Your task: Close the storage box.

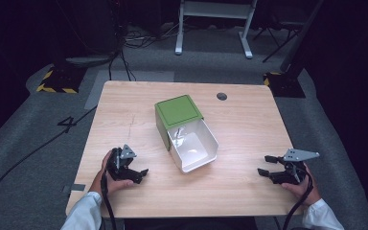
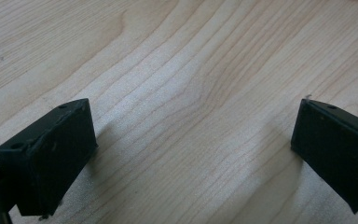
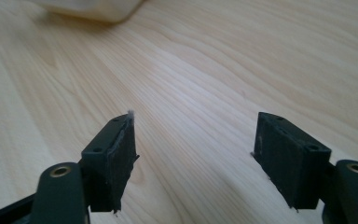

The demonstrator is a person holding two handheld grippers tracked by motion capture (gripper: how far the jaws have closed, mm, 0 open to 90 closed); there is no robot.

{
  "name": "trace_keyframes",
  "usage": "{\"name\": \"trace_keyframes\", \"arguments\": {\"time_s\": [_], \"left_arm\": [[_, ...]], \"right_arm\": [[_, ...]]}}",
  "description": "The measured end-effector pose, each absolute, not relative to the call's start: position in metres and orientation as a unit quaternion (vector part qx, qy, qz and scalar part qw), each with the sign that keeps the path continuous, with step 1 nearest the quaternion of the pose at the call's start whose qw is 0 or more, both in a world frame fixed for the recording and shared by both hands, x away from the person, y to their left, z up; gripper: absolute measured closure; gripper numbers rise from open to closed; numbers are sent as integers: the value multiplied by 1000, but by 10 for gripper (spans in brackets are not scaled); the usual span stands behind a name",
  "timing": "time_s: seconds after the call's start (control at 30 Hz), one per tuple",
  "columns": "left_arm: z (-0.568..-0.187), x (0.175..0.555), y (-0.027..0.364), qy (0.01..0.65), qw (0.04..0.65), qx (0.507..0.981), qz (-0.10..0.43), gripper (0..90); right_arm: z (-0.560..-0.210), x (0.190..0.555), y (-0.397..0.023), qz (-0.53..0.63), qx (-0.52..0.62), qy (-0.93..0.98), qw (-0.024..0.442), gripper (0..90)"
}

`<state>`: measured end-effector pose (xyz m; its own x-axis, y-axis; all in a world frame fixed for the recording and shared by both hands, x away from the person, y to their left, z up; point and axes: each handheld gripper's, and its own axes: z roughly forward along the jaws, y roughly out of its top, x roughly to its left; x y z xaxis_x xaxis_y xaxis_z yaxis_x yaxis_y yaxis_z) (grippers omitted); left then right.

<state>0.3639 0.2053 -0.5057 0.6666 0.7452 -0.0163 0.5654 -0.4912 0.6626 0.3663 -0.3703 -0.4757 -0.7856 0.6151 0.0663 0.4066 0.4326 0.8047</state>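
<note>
A white drawer [image 1: 195, 146] stands pulled out of a green box [image 1: 177, 112] in the middle of the wooden table [image 1: 249, 124]; something small and pale lies inside it. My left gripper [image 1: 141, 174] rests on the table at the lower left, held by a hand, jaws open with bare wood between them [image 2: 196, 144]. My right gripper [image 1: 264, 165] rests at the lower right, its jaws open on nothing and pointing left toward the box [image 3: 193, 140]. A blurred white corner of the drawer [image 3: 93, 9] shows at the top of the right gripper view.
A round dark cable hole [image 1: 222, 96] sits near the table's far right edge. Beyond the table are a white desk frame [image 1: 213, 26], floor cables and yellow-black striped bases [image 1: 57, 79]. White sleeves [image 1: 84, 213] come in at the bottom.
</note>
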Motion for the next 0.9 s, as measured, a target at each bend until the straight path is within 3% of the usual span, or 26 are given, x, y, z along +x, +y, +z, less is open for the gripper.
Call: {"name": "trace_keyframes", "arguments": {"time_s": [0.33, 0.9], "left_arm": [[-506, 364, 205, 384, 327, 852, 138, 1], [-506, 364, 205, 384, 327, 852, 138, 1]], "right_arm": [[-432, 365, -337, 459, 239, 847, 119, 328], [-406, 358, -272, 469, 146, 866, 96, 361]]}}
